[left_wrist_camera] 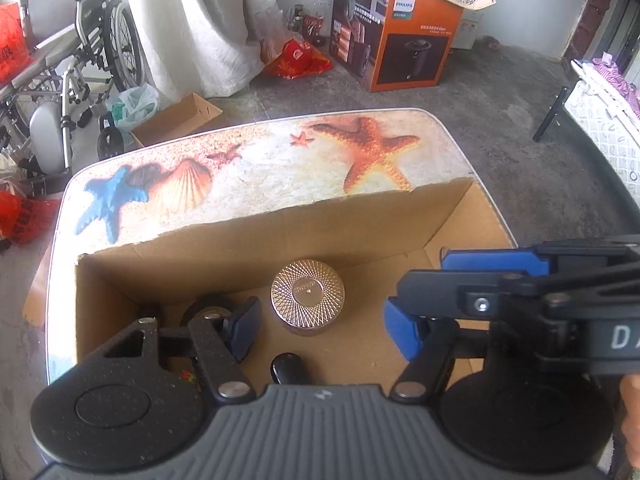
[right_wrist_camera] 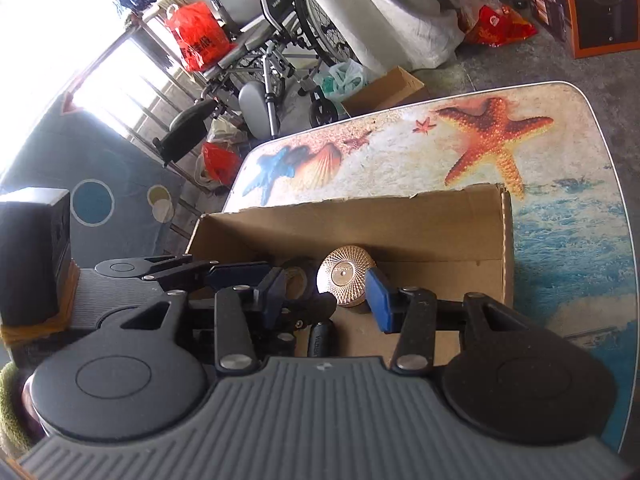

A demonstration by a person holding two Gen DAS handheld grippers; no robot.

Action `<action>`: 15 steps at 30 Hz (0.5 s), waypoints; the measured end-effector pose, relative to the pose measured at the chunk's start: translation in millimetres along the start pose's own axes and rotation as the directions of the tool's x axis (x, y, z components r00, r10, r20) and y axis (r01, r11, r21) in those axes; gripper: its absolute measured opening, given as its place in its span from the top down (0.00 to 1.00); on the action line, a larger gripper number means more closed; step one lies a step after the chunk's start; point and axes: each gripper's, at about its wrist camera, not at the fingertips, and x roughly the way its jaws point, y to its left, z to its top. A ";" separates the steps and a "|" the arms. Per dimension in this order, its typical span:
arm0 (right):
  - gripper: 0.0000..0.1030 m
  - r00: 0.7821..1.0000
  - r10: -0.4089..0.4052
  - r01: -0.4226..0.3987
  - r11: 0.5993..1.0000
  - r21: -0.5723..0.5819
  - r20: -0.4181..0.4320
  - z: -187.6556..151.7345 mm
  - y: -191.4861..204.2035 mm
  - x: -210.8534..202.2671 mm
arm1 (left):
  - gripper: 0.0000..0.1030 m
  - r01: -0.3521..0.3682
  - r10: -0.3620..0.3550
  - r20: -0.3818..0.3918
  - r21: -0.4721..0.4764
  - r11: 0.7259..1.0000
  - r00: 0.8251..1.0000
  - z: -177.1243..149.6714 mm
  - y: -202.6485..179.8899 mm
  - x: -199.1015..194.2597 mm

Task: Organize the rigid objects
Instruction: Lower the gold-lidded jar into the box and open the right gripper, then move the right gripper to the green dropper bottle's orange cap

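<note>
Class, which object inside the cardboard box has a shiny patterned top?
The round jar: its rose-gold lid has a fine crisscross pattern; the tape roll and small bottle are plain black.

We see a surface (left_wrist_camera: 280, 160) printed with a beach scene of starfish and shells, its right part showing blue water. One open cardboard box (left_wrist_camera: 360, 220) sits directly on it, toward the near side; the far half is bare.

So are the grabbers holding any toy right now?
No. The left gripper and right gripper are both open above the cardboard box; the round gold lid sits untouched.
</note>
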 end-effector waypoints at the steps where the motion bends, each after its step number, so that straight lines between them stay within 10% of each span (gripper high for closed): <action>1: 0.57 0.999 0.020 -0.020 1.000 -0.014 0.045 -7.5 5.4 -22.9 | 0.32 0.003 -0.004 0.025 0.004 1.000 1.000 -4.3 -1.2 -13.8; 9: 0.48 0.935 0.176 -0.157 0.984 -0.083 0.309 -92.4 31.5 -147.8 | 0.32 -0.005 -0.005 0.172 0.056 0.998 0.985 -70.5 -12.9 -102.2; 15: 0.47 0.920 0.174 -0.155 0.985 -0.080 0.351 -174.4 40.7 -155.8 | 0.32 -0.006 -0.013 0.287 0.064 0.998 0.958 -140.8 -10.7 -140.2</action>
